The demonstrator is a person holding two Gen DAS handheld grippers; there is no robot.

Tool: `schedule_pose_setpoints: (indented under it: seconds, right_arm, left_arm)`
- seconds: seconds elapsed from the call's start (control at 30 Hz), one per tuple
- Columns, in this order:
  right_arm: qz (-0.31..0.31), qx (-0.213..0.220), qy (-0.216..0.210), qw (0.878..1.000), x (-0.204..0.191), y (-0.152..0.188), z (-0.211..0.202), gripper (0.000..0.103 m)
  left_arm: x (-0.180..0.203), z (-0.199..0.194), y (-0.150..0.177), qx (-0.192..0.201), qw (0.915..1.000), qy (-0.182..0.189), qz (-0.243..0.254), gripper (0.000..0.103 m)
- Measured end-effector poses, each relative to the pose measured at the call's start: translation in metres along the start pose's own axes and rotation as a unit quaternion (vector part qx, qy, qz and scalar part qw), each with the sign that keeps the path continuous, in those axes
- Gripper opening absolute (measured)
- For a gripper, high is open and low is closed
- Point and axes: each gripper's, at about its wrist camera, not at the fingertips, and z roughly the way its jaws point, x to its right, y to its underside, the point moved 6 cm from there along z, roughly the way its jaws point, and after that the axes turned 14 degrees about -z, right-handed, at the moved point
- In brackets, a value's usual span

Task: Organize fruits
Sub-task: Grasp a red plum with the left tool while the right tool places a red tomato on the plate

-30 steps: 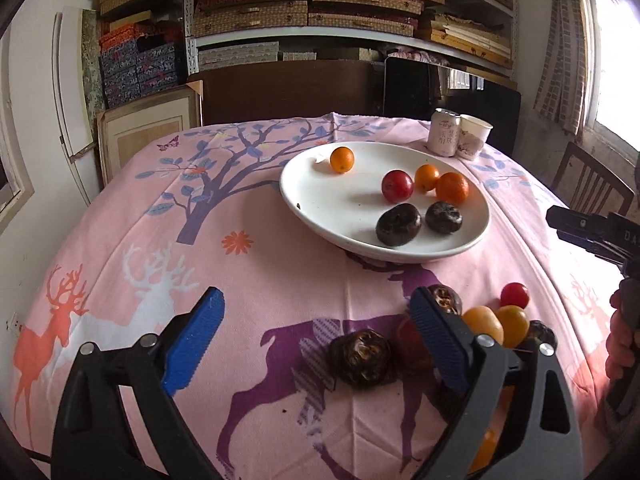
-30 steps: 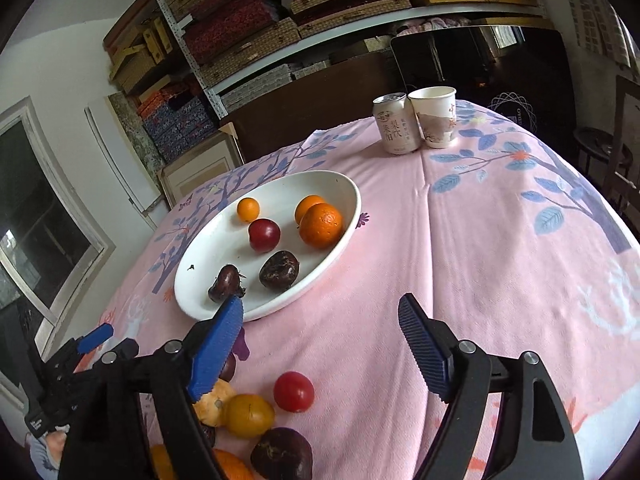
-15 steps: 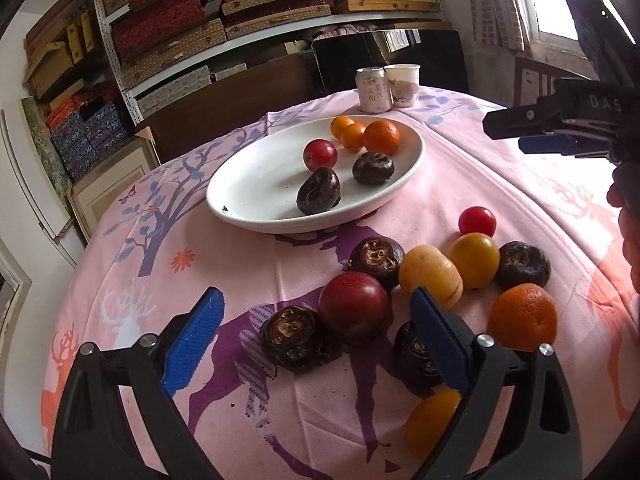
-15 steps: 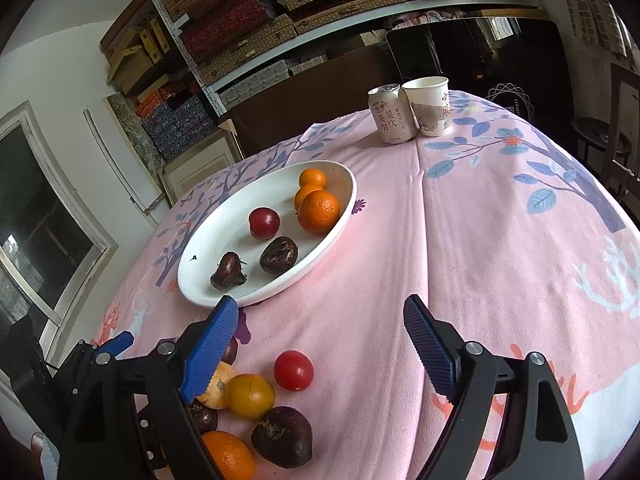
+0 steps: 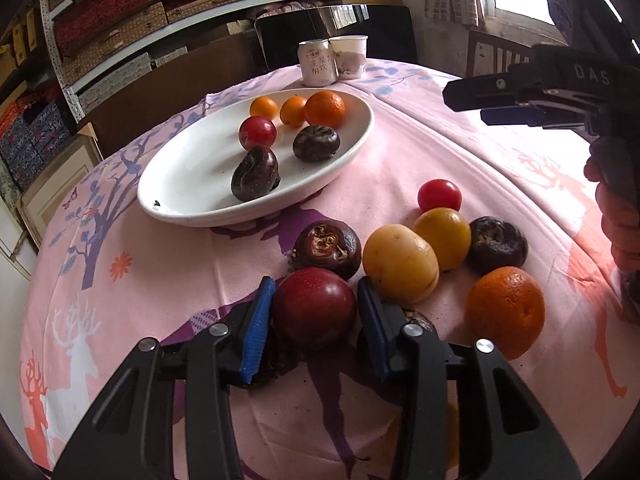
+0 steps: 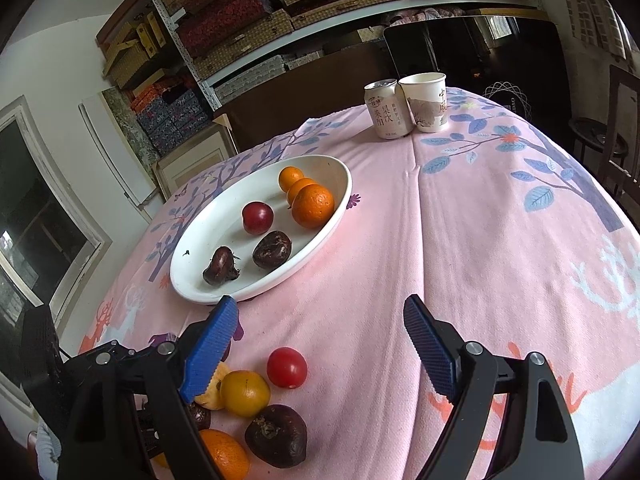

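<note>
My left gripper (image 5: 314,316) is shut on a dark red plum (image 5: 314,307) that rests on the pink tablecloth among loose fruit: a dark water chestnut (image 5: 327,245), two yellow fruits (image 5: 400,264), a small red tomato (image 5: 439,195) and an orange (image 5: 505,312). The white oval plate (image 5: 188,188) behind holds several fruits: oranges, a red plum and two dark ones. My right gripper (image 6: 320,356) is open and empty above the cloth, with the plate (image 6: 192,264) ahead to its left and the loose tomato (image 6: 287,367) between its fingers in view.
A drink can (image 6: 386,110) and a paper cup (image 6: 426,102) stand at the table's far edge. Shelves with stacked boxes fill the back wall. A chair (image 5: 496,54) stands at the right. The right gripper's body (image 5: 560,92) hangs over the table's right side.
My left gripper has moved forward and down and closed on the dark red plum. My right gripper has barely moved and stays open.
</note>
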Motion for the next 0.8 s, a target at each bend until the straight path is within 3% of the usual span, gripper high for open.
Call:
schedule_pose_setpoints:
  seconds: [0.13, 0.23, 0.33, 0.47, 0.5, 0.57, 0.63, 0.8]
  right_arm:
    - [0.001, -0.004, -0.001, 1.0, 0.0, 0.001, 0.002, 0.086]
    - [-0.003, -0.012, -0.005, 1.0, -0.002, 0.002, 0.004, 0.086]
    - [-0.014, -0.031, -0.009, 0.999, -0.007, 0.007, 0.01, 0.086]
    - [-0.048, -0.068, -0.025, 0.996, -0.024, 0.017, 0.02, 0.084]
    - [-0.059, -0.077, -0.021, 0.995, -0.027, 0.021, 0.022, 0.082]
    - [-0.067, -0.094, -0.031, 0.993, -0.032, 0.028, 0.026, 0.06]
    - [-0.063, -0.1, -0.043, 0.992, -0.034, 0.033, 0.026, 0.046]
    - [-0.047, -0.107, -0.052, 0.992, -0.031, 0.036, 0.029, 0.045]
  left_arm:
    - [-0.011, -0.001, 0.001, -0.01, 0.9992, 0.017, -0.033, 0.04]
    - [-0.025, -0.005, 0.002, -0.004, 0.9987, -0.019, -0.047, 0.04]
    - [-0.055, -0.001, 0.0, -0.009, 0.9938, -0.057, -0.095, 0.04]
    - [-0.072, -0.001, -0.002, -0.009, 0.9898, -0.062, -0.128, 0.04]
    - [-0.071, -0.002, -0.001, -0.008, 0.99, -0.065, -0.125, 0.04]
    - [-0.071, -0.002, -0.001, -0.007, 0.9902, -0.069, -0.121, 0.04]
    - [-0.07, -0.001, -0.002, -0.007, 0.99, -0.067, -0.124, 0.04]
    - [-0.069, -0.001, -0.001, -0.007, 0.99, -0.07, -0.123, 0.04]
